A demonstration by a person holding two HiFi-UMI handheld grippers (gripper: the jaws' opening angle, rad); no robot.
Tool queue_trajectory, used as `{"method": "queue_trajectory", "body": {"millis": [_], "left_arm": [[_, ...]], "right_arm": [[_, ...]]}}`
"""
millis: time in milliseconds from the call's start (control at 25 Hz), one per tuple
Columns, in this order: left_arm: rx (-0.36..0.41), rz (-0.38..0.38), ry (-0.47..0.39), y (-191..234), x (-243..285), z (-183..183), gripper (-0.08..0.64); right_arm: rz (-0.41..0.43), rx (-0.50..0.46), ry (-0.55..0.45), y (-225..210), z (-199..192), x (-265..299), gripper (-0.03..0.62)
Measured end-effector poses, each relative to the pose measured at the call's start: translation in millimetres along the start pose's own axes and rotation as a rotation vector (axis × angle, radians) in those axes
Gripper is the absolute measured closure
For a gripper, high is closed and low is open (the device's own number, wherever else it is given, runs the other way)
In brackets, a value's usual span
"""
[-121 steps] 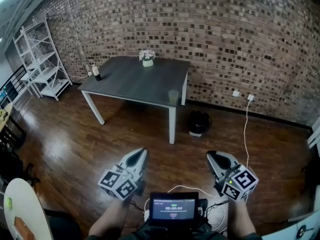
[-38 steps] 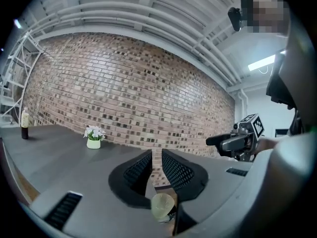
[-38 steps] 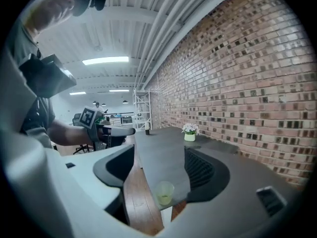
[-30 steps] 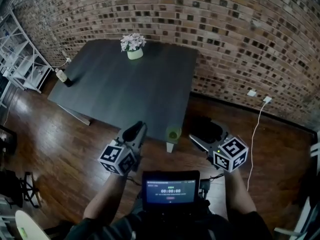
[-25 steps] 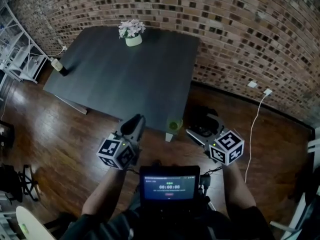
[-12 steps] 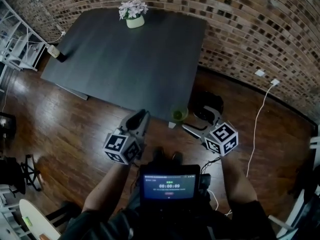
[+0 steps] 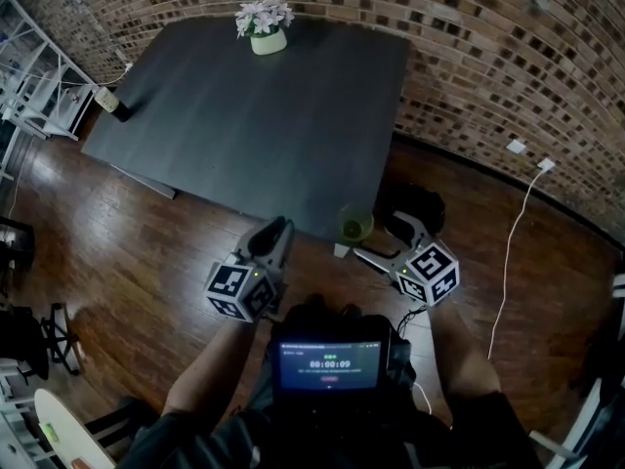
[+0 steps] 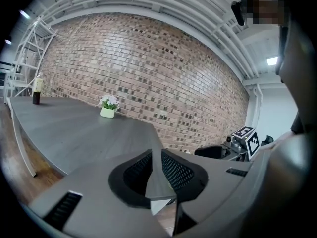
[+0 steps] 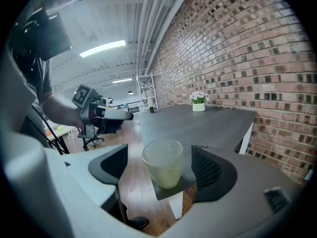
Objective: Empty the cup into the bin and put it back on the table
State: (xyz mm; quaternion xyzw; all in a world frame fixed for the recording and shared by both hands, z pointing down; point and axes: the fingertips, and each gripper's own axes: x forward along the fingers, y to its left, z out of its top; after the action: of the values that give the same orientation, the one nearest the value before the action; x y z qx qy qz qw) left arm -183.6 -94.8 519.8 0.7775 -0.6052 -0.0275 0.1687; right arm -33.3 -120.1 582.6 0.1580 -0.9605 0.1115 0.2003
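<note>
The head view looks steeply down from high over the dark surface (image 7: 254,115), with the brick wall (image 7: 488,57) at the top and the left gripper (image 7: 276,231) and right gripper (image 7: 376,234) low in frame. The left gripper view sits near the surface's corner, about level with its top, facing across it to the wall; the right gripper view, close at the same corner, faces along the surface. All three share the surface, the flower pot (image 7: 266,29) and the wall.
</note>
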Motion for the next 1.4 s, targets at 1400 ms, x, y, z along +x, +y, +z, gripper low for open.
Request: {"method": "queue_trajectory", "body": {"millis": [1400], "left_arm": [[0.016,-0.018,-0.027,14,27,-36,0.523]], "right_arm": [[0.099,-0.1,-0.184,-2,-15,59,0.158]]}}
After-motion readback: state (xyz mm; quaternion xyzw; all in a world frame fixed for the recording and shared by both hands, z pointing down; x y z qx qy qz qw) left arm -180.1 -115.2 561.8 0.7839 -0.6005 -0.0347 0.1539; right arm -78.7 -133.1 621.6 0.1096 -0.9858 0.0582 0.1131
